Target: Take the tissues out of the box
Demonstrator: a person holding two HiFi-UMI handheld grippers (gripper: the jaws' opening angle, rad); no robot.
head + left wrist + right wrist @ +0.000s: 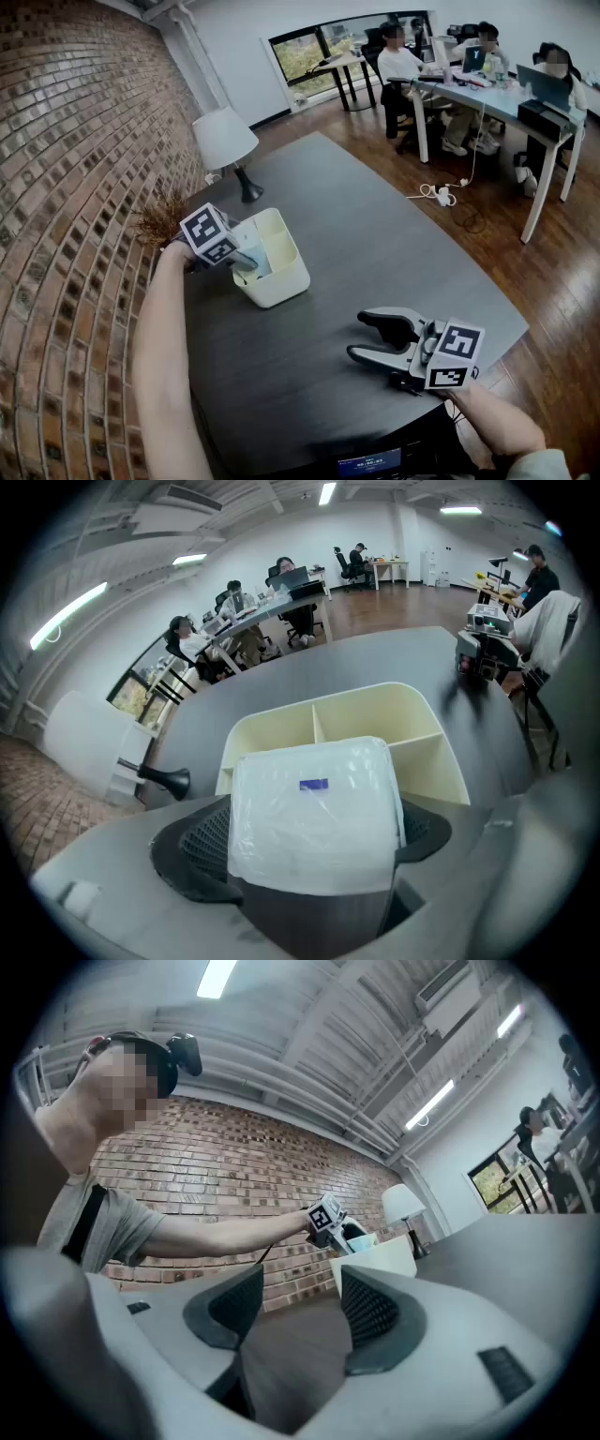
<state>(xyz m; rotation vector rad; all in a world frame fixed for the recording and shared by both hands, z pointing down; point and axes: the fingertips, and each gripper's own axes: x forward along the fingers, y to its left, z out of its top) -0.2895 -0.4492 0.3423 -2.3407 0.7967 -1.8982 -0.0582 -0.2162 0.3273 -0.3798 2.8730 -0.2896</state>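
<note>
- Gripped a plastic-wrapped tissue pack (314, 789), white with a small blue mark on its face, in the left gripper (312, 834); jaws closed on it from both sides, mesh pads pressed into the wrap.
- Found it at the near end of the cream box (441, 726), over the compartment closest to that gripper; could not tell whether its lower edge had cleared the rim, since the pack's own bulk hid that.
- Saw further compartments past the dividers, with nothing visible in them.
- Judged the step as mid-lift: pack taken, not yet set down anywhere outside the box.
- Called, on that reading, for a straight upward pull rather than a sideways drag, since a light plastic box would likely slide or tip if the pack caught on a wall.
- Needed an even squeeze too: slick wrap over soft tissue could slip through the pads or crumple under too hard a grip.
- Left the right gripper (359, 336) idle, jaws apart with nothing between them, low over the dark table (375, 244) near its front edge and well apart from the box.
- Could have brought that free gripper across to steady the box's rim if it began to ride up with the pack.
- Noted a white-shaded lamp (225, 139) behind the box, a brick wall (56, 187) along the table's left side, and people seated at desks far across the room.
</note>
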